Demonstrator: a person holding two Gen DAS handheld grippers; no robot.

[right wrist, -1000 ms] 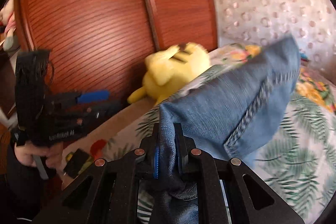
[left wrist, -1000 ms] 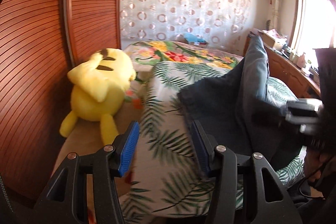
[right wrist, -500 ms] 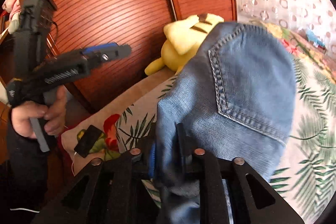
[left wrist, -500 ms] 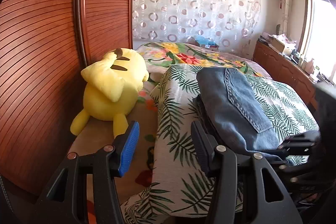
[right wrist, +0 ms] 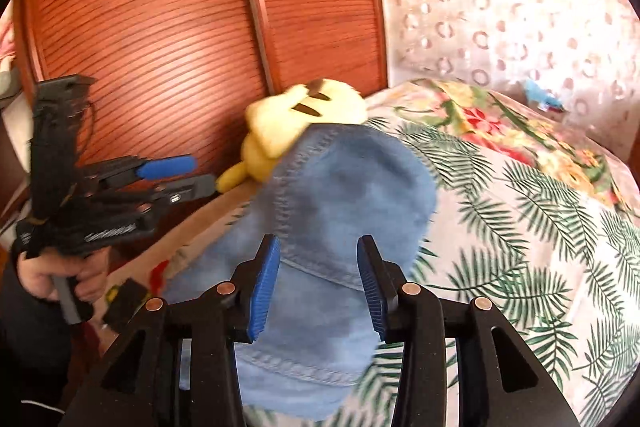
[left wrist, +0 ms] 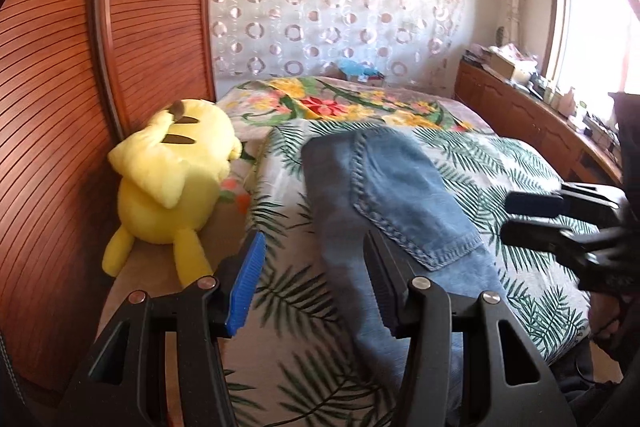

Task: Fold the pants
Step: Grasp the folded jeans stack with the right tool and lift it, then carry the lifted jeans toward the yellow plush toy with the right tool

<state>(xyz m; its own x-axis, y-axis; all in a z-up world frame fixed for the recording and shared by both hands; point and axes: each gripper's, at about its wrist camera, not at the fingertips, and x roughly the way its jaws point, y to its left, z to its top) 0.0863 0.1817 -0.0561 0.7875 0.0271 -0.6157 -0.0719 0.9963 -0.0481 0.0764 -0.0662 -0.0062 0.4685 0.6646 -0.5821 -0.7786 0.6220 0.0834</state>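
The blue denim pants [left wrist: 384, 203] lie folded on the bed's leaf-print cover, back pocket up; they also show in the right wrist view [right wrist: 336, 227]. My left gripper [left wrist: 312, 267] is open and empty, low over the cover at the pants' left edge; it also shows in the right wrist view [right wrist: 176, 175]. My right gripper [right wrist: 318, 267] is open and empty just above the near end of the pants; it shows in the left wrist view [left wrist: 532, 215] at the pants' right side.
A yellow plush toy [left wrist: 172, 175] lies on the bed's left side against the wooden slatted wardrobe doors [left wrist: 60, 67]. A floral blanket [left wrist: 340, 103] covers the far end of the bed. A wooden counter [left wrist: 532, 119] with clutter runs along the right wall under the window.
My right gripper carried the pants' end over, laid it down on the bed and opened, letting go. The left gripper stayed open and shifted slightly.
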